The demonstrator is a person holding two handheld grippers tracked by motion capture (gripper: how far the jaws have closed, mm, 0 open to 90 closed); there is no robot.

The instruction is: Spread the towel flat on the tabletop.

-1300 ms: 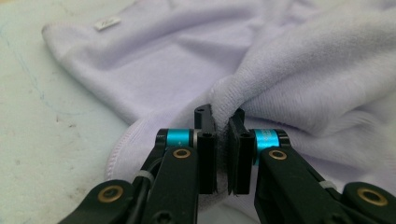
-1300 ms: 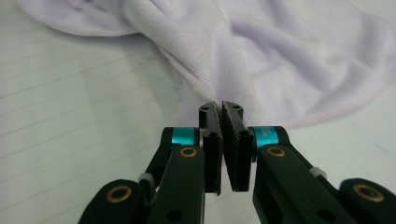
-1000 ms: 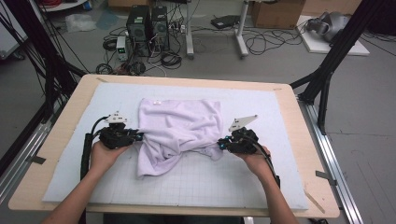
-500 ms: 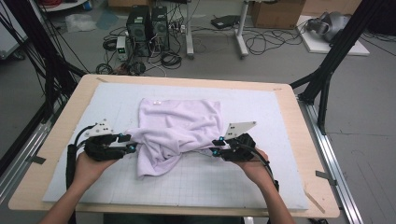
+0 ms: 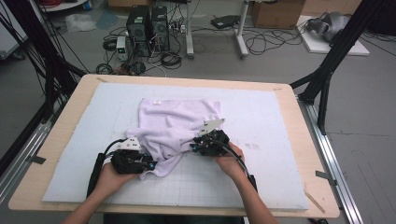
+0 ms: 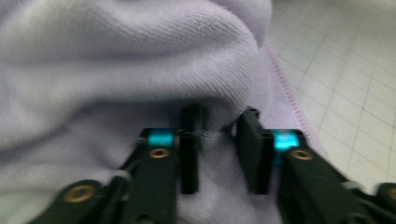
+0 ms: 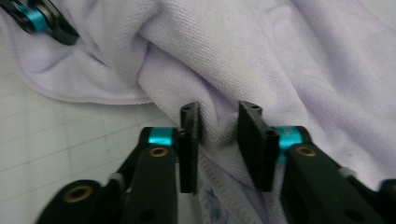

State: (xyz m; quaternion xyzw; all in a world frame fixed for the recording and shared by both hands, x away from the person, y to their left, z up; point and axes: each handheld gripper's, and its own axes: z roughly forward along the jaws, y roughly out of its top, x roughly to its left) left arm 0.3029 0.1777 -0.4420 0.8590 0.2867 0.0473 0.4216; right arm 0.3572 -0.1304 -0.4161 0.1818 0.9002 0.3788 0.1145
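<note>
A lavender towel (image 5: 177,116) lies crumpled on the white gridded mat (image 5: 266,116). My left gripper (image 5: 145,164) is at the towel's near left corner. In the left gripper view its jaws (image 6: 219,116) have just been closing and pinch a fold of the towel (image 6: 116,56) between the pads. My right gripper (image 5: 195,145) is at the towel's near right edge. Its jaws (image 7: 219,112) have also just been closing and squeeze a ridge of the towel (image 7: 280,56) with its hem. The left gripper (image 7: 42,23) shows at the top left of the right gripper view.
The mat covers a wooden table (image 5: 308,154) with bare grid on both sides and in front of the towel. Black frame legs (image 5: 327,79) stand at the table's right. Computer towers (image 5: 147,23) and cables lie on the floor beyond.
Both grippers have shifted inward along the towel's near edge, the right one leftward, the left one nearer and rightward. The near part of the towel is more bunched between them.
</note>
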